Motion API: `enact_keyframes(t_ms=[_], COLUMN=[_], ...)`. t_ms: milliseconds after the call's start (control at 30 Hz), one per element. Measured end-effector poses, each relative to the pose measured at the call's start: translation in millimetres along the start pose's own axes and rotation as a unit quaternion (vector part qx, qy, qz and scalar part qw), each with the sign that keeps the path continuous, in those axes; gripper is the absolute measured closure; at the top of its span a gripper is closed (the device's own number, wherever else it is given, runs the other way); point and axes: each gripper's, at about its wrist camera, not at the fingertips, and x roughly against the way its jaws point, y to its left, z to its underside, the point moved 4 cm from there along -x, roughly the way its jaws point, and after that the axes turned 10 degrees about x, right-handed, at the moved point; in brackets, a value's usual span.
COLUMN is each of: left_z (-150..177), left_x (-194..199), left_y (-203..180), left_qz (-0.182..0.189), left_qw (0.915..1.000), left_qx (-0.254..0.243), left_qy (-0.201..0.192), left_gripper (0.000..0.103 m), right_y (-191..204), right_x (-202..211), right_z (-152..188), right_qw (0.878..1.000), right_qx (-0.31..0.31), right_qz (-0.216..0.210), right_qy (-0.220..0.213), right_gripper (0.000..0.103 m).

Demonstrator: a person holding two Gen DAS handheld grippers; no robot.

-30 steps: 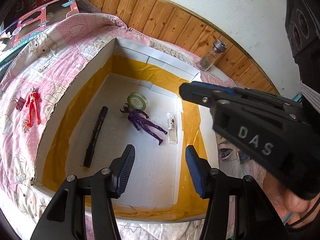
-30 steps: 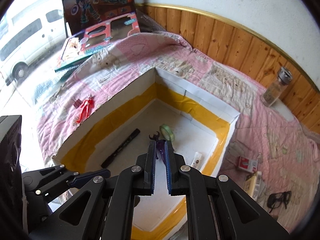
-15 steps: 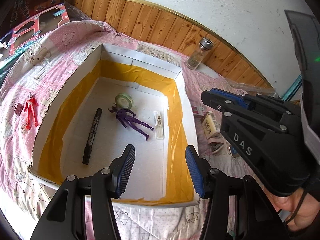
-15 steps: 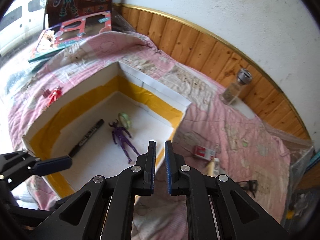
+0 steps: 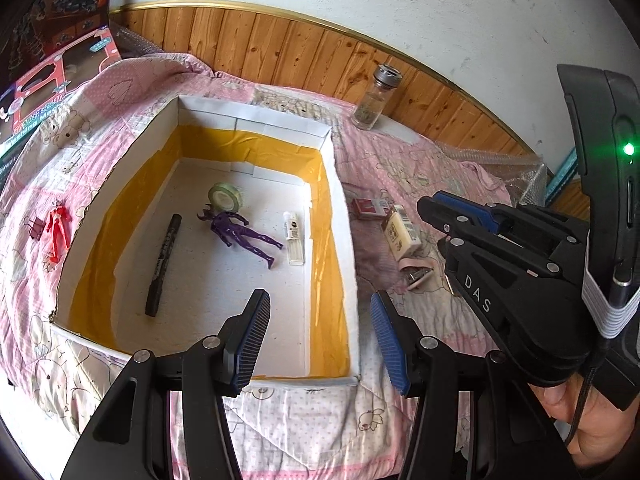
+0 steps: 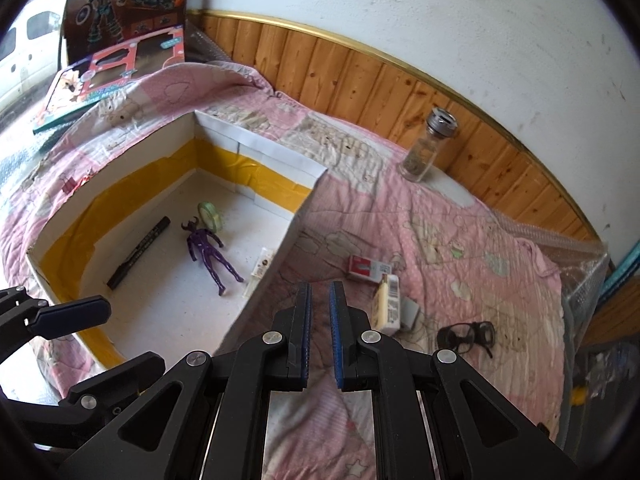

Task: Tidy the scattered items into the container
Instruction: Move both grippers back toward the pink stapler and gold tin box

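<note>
The left gripper [image 5: 318, 330] has its fingers spread wide with nothing between them, at the lower centre of its frame, above the near right corner of the container [image 5: 344, 248]. The right gripper [image 6: 319, 334] has its fingers drawn nearly together, a narrow gap remaining and nothing held, at the lower centre of its frame, above the quilt just beside the container's right wall. The container is a white open box with yellow tape lining its inner walls. Inside lie a black marker [image 5: 163, 266], a purple figure [image 5: 240, 234], a roll of green tape [image 5: 225, 197] and a small clear tube [image 5: 294, 238]. Right of the container, on the quilt, lie a red and white pack [image 6: 367, 269], a cream pack [image 6: 387, 305] and black-framed glasses [image 6: 469, 334]. Left of the container lies a red figure [image 5: 58, 230] beside a binder clip [image 5: 36, 227]. The surface is a bed covered by a pink quilt [image 6: 460, 240] with cartoon prints. A glass jar [image 6: 428, 150] with a metal lid stands at the far edge, against wood panelling [image 6: 360, 80] below a white wall. Toy packaging [image 6: 120, 40] occupies the upper left of the frame.
</note>
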Motion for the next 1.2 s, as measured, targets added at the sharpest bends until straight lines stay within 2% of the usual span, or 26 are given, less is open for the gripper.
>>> enact_keyframes(t_ms=[433,733,1200], left_z=[18,33,51], left_x=[3,-3,-28], left_y=[-47,-86,-138], left_qz=[-0.01,-0.026,-0.036], left_qw=[0.9988,0.9946,0.9877], left_qx=[-0.048,-0.1,-0.152], left_qy=[0.001,-0.002,0.008], left_gripper=[0.049,0.049,0.049], right_y=[-37,-61,-104], right_x=[14,15,-6], right_z=[41,92,165], right_qw=[0.999,0.99,0.977], right_qx=[-0.047,-0.114,-0.192], right_qz=[-0.005,-0.076,-0.095], right_qy=[-0.005,-0.017,0.013], right_gripper=[0.093,0.093,0.092])
